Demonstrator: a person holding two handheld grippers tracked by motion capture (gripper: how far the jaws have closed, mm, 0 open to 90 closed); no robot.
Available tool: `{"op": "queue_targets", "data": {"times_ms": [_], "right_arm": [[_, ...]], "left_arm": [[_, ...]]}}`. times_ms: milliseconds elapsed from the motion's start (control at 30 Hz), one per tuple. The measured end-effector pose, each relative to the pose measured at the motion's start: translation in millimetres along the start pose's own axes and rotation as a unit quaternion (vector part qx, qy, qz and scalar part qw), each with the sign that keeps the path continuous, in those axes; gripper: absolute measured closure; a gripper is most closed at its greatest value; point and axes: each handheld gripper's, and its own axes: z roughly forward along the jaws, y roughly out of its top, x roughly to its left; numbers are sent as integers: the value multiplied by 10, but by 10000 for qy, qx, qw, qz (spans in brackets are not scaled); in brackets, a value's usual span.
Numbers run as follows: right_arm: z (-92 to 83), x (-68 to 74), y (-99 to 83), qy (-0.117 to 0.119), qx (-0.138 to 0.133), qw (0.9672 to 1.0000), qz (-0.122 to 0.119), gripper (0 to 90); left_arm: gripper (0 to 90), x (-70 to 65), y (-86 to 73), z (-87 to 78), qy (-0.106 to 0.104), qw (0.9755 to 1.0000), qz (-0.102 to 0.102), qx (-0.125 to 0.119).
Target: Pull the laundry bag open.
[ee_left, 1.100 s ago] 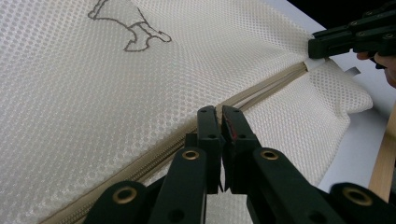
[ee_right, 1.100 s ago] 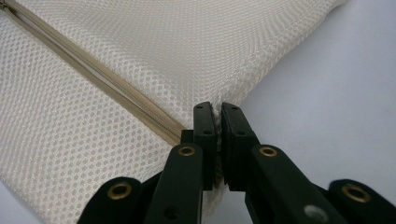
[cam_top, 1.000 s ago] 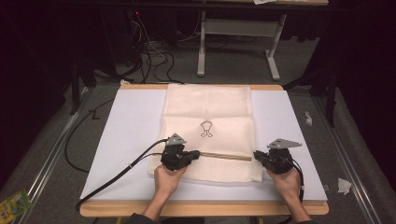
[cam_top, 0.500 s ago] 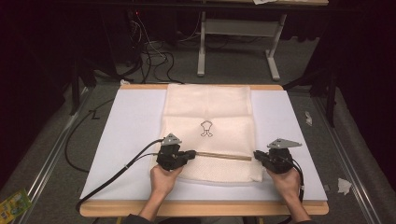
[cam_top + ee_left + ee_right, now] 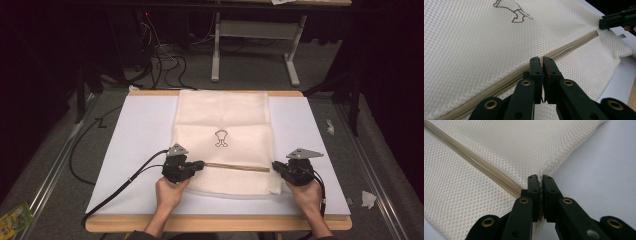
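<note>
A cream mesh bag (image 5: 222, 115) with a small dark outline print (image 5: 221, 138) lies flat on the white mat (image 5: 135, 130). A tan zipper (image 5: 237, 167) runs across its near part. My left gripper (image 5: 200, 164) sits at the zipper's left end, jaws shut on the zipper (image 5: 574, 43) line; what is between the pads is hidden. In the left gripper view its tips (image 5: 541, 60) press together. My right gripper (image 5: 275, 166) is shut on the bag's right edge where the zipper (image 5: 474, 160) ends, tips (image 5: 540, 177) pinching the mesh seam. It also shows far off in the left gripper view (image 5: 616, 20).
The mat lies on a wooden table whose front edge (image 5: 215, 223) is near the hands. Cables (image 5: 125, 185) trail off the left gripper. Paper scraps (image 5: 368, 198) and a green packet (image 5: 15, 220) lie on the floor. A desk frame (image 5: 255, 45) stands beyond the table.
My left gripper has slid a little to the left along the zipper, baring more of the tan strip. The right gripper has kept still.
</note>
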Motion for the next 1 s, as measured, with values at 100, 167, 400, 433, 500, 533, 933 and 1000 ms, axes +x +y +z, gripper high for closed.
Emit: {"op": "queue_targets", "data": {"times_ms": [100, 167, 400, 433, 500, 533, 933, 1000], "right_arm": [[-2, 0, 0, -16, -9, 10000, -15, 869], [-1, 7, 3, -40, -14, 10000, -40, 869], [13, 7, -1, 14, -22, 10000, -12, 870], [13, 7, -1, 14, -21, 10000, -10, 870], [19, 8, -1, -15, -2, 10000, -11, 870], [22, 2, -3, -19, 11, 10000, 0, 870], [14, -23, -12, 0, 6, 10000, 46, 870], [21, -31, -18, 8, 20, 10000, 67, 869]], "left_arm": [[874, 21, -3, -30, 16, 10000, -15, -45], [874, 34, -1, -48, 18, 10000, -61, -66], [874, 49, -1, -64, 19, 10000, -61, -55], [874, 50, -3, -64, 18, 10000, -54, -65], [874, 57, -6, -76, 75, 9999, -73, -78], [874, 66, -9, -90, 75, 9999, -87, -94], [874, 186, -60, -225, 217, 9994, -213, -137], [874, 214, -73, -247, 217, 9993, -263, -158]]}}
